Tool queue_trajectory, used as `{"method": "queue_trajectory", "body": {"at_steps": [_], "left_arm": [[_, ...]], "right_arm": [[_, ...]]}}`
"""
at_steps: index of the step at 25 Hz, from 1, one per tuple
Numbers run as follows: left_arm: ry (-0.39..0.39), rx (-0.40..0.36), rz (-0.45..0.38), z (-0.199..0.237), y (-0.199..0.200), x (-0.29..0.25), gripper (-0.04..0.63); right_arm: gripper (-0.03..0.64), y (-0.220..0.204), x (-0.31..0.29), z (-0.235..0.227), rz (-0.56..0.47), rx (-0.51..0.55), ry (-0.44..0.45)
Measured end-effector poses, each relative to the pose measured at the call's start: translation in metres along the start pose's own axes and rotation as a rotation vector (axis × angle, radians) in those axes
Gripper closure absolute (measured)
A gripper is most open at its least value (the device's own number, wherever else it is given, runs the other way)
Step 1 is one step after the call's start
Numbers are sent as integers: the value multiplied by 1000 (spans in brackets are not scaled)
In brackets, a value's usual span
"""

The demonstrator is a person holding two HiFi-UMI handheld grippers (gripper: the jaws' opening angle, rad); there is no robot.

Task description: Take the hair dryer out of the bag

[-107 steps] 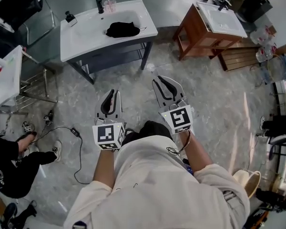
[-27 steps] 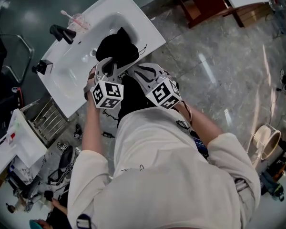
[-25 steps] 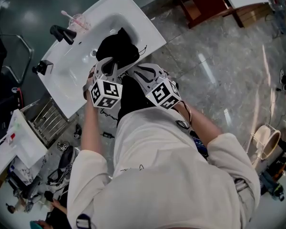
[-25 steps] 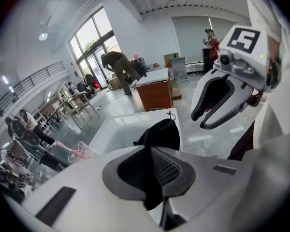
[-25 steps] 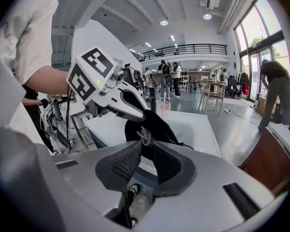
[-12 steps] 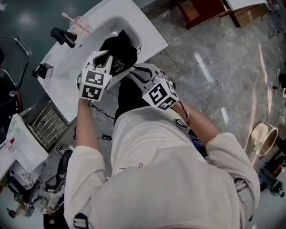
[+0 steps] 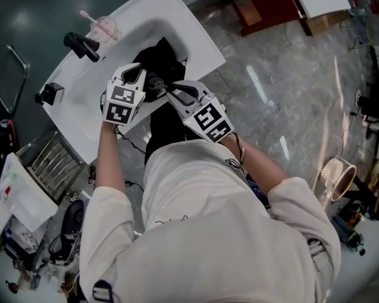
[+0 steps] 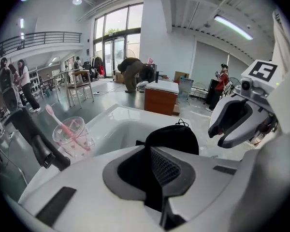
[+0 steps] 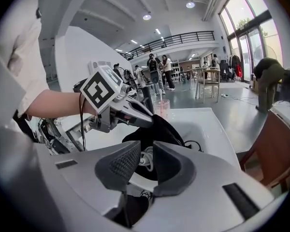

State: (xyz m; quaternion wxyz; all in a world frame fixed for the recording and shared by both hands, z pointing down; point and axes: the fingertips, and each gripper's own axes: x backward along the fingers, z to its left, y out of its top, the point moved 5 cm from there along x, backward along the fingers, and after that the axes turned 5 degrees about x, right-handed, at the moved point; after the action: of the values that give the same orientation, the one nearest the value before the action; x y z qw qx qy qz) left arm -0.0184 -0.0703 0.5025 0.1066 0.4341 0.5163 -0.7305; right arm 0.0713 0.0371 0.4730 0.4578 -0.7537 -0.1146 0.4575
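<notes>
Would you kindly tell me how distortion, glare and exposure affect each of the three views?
Head view: strong fisheye bending at the edges, glare streaks on the glossy floor, and the black bag reads as a detail-free dark mass against the bright sink. Left gripper view: black vignetted corners, the ceiling strip light blown out. Right gripper view: windows overexposed, same dark corners.

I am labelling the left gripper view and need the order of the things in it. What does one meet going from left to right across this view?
black faucet → cup holding a pink toothbrush → black bag → right tongs
</notes>
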Motion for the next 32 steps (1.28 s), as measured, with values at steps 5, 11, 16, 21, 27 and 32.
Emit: {"method": "queue_trajectory", "body": {"at_steps": [5,11,16,21,27,32], "left_arm": [[-29,36,15,18,-17,-14,553],[-64,126,35,46,-45,-39,552],[-110,186,57,64,-58,-62,552],[-168,207,82,70,-68,-76,552],[-207,248,56,73,-68,-75,552],[-221,281,27,74,-72,-73,554]], "right_arm": [[539,4,-20,0,52,-35,10],[522,6,-45,-4,123,-78,10],[494,5,-65,-6,213,-127,18],[466,4,-87,-11,295,-218,10],[446,-4,-111,-18,413,-265,6],[386,-20,-128,-19,541,-278,2]]}}
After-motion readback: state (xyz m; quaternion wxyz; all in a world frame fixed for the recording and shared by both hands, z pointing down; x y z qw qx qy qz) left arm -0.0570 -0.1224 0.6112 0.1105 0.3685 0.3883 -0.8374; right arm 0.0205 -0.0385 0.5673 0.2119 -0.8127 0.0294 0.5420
